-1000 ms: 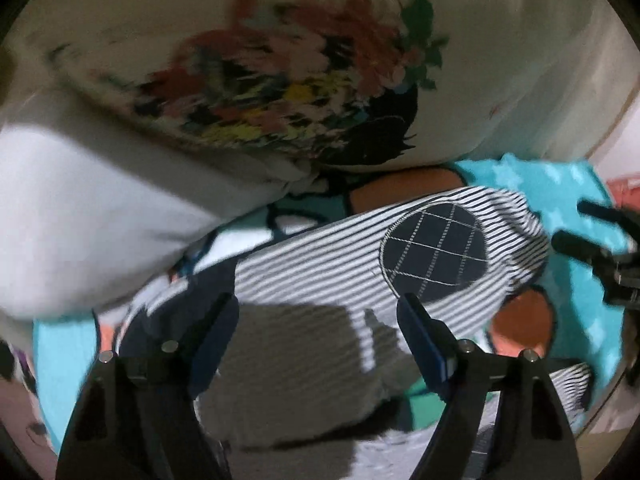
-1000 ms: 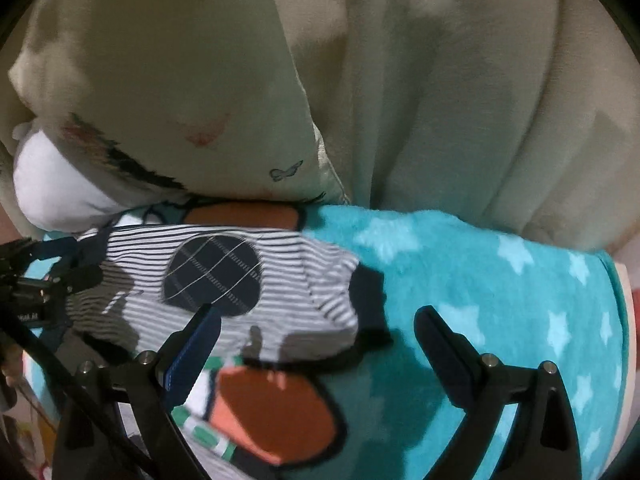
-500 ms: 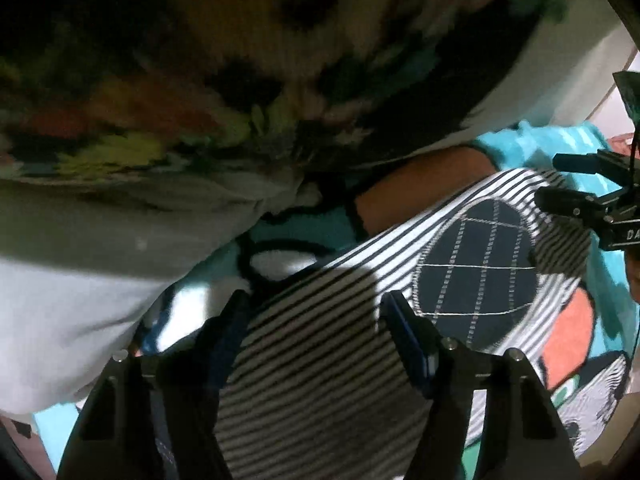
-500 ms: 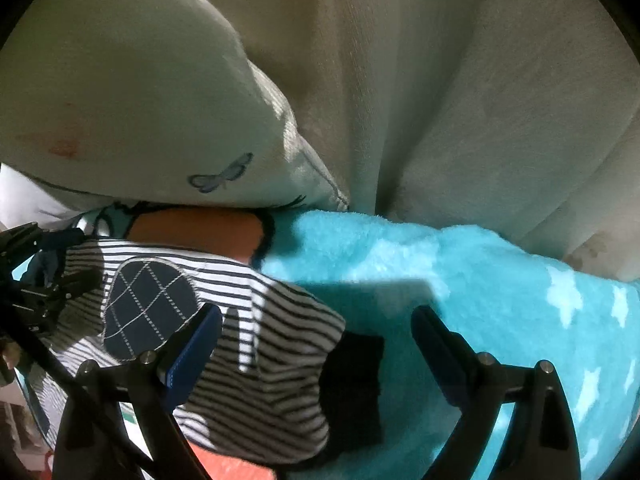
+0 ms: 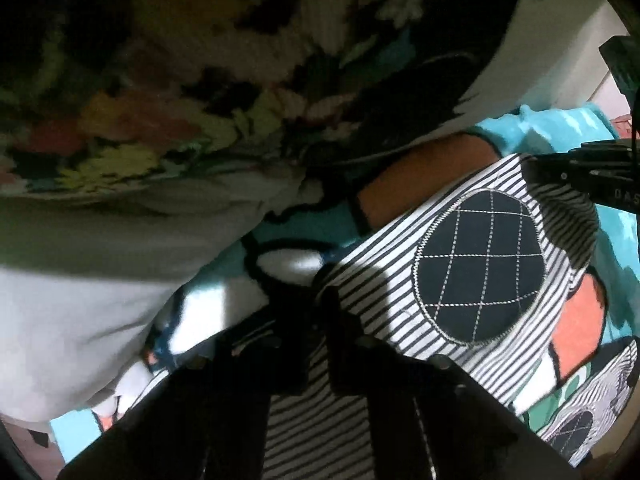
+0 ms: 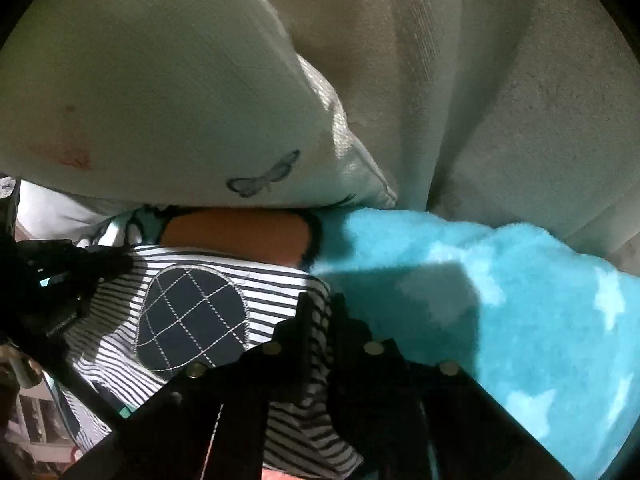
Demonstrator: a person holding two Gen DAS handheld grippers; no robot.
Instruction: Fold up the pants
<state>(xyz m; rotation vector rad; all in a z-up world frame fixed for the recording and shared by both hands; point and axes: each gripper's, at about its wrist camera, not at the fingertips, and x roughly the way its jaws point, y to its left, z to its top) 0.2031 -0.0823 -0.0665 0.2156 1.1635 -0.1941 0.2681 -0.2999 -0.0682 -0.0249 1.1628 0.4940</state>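
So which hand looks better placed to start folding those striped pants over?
Neither, probably: both already pinch an edge of the black-and-white striped pants. The left gripper holds one edge, the right gripper the opposite one by the fluffy turquoise star blanket. They likely lift together.

- Striped pants point(image 5: 372, 280): black-and-white fabric, lying flat on a turquoise star-patterned blanket point(image 6: 540, 320).
- Navy quilted oval knee patch point(image 5: 480, 268) faces up.

Both wrist views steep, close, sharing striped pants point(image 5: 400, 312) patch point(image 6: 192, 316)
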